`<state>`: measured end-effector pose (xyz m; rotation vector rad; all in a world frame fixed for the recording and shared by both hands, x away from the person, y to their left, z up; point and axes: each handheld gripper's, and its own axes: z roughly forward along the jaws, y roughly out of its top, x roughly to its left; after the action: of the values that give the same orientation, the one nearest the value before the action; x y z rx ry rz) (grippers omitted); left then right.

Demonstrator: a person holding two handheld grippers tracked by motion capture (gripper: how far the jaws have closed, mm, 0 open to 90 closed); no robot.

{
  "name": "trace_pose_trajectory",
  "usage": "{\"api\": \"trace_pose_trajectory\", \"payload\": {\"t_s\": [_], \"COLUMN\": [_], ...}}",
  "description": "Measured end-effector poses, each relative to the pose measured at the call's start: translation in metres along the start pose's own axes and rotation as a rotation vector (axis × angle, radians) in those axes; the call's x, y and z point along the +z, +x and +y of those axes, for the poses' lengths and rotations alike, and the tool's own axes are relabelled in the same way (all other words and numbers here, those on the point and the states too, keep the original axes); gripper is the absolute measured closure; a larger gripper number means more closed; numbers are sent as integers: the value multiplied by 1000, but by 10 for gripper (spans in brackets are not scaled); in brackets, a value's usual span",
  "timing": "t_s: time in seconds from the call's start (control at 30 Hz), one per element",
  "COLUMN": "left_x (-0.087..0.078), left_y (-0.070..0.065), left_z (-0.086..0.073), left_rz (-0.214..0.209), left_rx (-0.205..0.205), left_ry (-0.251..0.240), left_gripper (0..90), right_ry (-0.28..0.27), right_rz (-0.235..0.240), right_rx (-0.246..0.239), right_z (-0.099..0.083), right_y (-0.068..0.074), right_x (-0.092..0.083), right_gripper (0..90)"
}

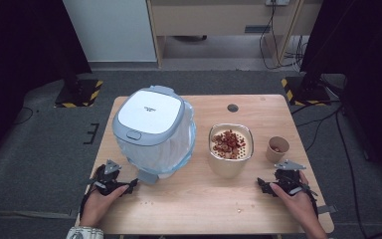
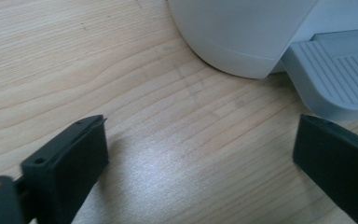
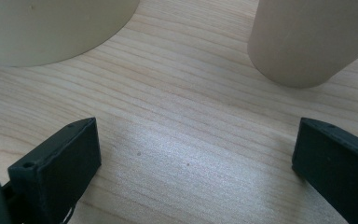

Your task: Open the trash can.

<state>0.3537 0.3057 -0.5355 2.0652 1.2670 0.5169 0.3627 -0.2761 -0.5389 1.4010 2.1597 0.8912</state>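
A white and grey lidded appliance [image 1: 151,132] stands on the left half of the wooden table [image 1: 199,199]. Right of it sits a cream bowl [image 1: 231,149] holding reddish-brown pieces, and farther right a small beige cup [image 1: 277,148]. My left gripper [image 1: 110,175] rests on the table just in front of the appliance, jaws wide apart and empty; the appliance's white base [image 2: 233,42] and its grey handle tab [image 2: 340,79] lie ahead of it. My right gripper [image 1: 284,175] rests in front of the cup, open and empty, with the bowl [image 3: 51,28] and the cup [image 3: 312,42] ahead.
A round hole [image 1: 233,107] sits near the table's far edge. Small crumbs [image 1: 238,211] lie near the front edge. Black stands with yellow-black striped feet [image 1: 77,92] flank the table on the grey floor, and cables [image 1: 323,124] trail at the right.
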Motion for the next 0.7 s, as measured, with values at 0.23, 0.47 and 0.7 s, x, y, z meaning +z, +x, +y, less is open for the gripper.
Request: {"api": "trace_pose_trajectory", "payload": {"t_s": [0.23,0.47,0.7], "left_x": [-6,-21,-34], "left_y": [4,2,-6], "left_z": [1,8,16], "left_rz": [19,4,-17], "left_rx": [-28,-7,38], "left_ry": [0,-27,-68], "left_gripper": [244,472,697], "right_ry": [-1,2,2], "right_rz": [-2,5,5], "right_rx": [1,-3,-2], "right_z": [0,-1,-1], "right_y": [0,0,0], "right_x": [0,-1,-1], "right_gripper": [13,13,13]}}
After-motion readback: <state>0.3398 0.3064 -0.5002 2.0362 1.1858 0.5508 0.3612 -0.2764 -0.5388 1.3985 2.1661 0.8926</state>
